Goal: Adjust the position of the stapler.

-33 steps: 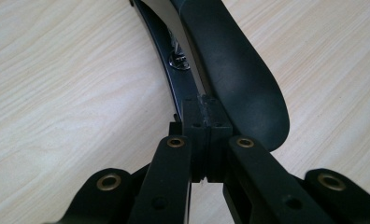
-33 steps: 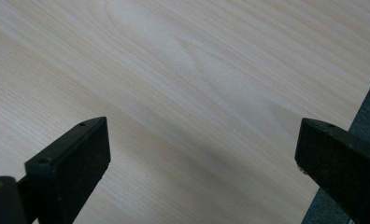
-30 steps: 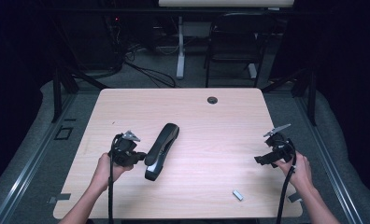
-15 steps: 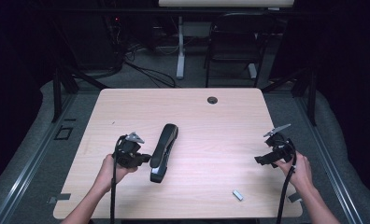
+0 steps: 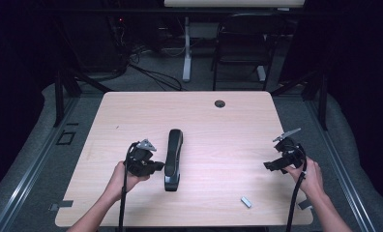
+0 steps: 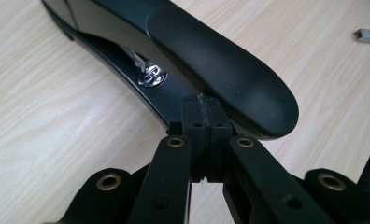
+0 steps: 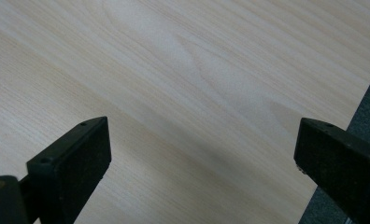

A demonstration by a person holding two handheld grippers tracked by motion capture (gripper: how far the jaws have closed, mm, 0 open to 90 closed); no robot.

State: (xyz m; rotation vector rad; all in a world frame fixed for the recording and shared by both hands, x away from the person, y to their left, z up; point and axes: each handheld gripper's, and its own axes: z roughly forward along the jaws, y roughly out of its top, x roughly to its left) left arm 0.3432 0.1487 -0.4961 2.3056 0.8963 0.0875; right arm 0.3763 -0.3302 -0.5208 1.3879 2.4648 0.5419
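The stapler (image 5: 172,158) lies just beyond the left hand-held gripper (image 5: 156,166) – long axis crosswise to its closed, touching jaws – while the right hand-held gripper (image 5: 271,165), jaws wide, sits well apart.

Matt black plastic stapler (image 5: 172,158) on a smooth, pale wood-grain table (image 5: 213,125).

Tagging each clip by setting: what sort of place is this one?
Probably an office or lab recording space: a light wooden desk with a cable hole, a black chair behind it, loose cables on grey carpet, dark surroundings. A stapler lies on the desk.
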